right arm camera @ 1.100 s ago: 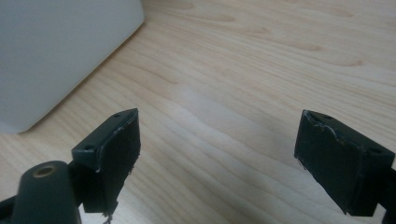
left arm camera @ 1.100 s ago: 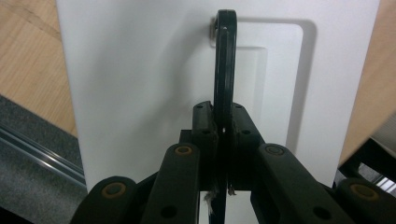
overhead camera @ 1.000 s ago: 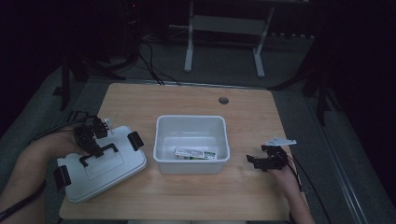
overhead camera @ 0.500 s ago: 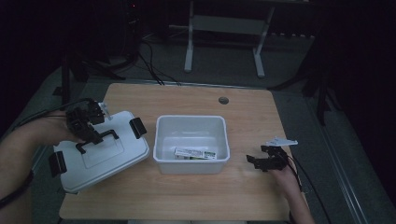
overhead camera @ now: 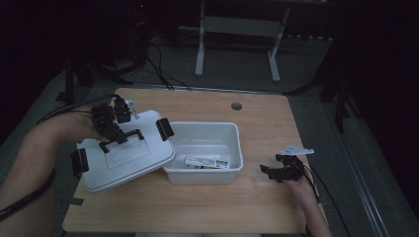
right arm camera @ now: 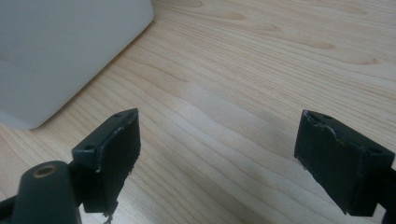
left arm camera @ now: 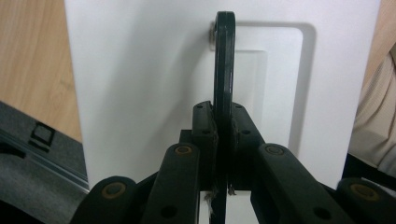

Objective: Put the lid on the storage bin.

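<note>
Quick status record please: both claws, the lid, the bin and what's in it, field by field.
left claw: shut on the lid's black handle
lid: white, black latches at both ends, tilted, its right edge over the bin's left rim
bin: white, open, mid-table
bin contents: a flat labelled packet on the bottom; label unreadable
right claw: open, holding nothing, above bare table right of the bin
</note>
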A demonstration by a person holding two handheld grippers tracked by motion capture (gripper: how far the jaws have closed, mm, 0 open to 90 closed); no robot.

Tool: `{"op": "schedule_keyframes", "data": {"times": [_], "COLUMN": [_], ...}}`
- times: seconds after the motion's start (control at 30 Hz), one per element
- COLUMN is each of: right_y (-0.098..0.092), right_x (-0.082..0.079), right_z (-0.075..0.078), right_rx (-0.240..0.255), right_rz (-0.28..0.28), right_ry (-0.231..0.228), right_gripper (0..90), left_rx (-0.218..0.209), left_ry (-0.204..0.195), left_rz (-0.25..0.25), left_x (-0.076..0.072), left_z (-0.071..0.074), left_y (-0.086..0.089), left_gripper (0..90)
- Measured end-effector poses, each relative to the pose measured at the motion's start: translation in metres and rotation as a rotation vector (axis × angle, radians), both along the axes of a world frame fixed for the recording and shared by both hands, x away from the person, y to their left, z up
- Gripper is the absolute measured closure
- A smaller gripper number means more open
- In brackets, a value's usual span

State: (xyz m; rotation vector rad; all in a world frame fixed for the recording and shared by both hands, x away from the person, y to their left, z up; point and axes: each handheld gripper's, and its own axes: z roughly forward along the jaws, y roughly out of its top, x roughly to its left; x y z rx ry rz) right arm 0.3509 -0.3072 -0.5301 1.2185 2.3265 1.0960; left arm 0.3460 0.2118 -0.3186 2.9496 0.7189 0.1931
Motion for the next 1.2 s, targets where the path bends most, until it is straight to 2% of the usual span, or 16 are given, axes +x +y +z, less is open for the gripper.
{"op": "schedule_keyframes", "data": {"times": [0.8,1.17,1.2], "right_y": [-0.006,-0.007,-0.007], "right_x": [-0.004,-0.004,-0.005], "right_z": [0.001,0.001,0.001], "right_rx": [0.028,0.036,0.034], "right_rz": [-0.011,-0.011,-0.012], "right_ry": [-0.030,-0.031,-0.033], "right_gripper": [14.1,14.0,14.1], "left_rx": [0.024,0.033,0.047], "left_ry": [-0.001,-0.021,-0.030], "left_rz": [-0.158,-0.215,-0.228], "left_x": [0.029,0.039,0.040], "left_z": [0.002,0.008,0.009], "left_y": [-0.080,-0.113,-0.117], "left_gripper": [83.5,83.5,83.6]}}
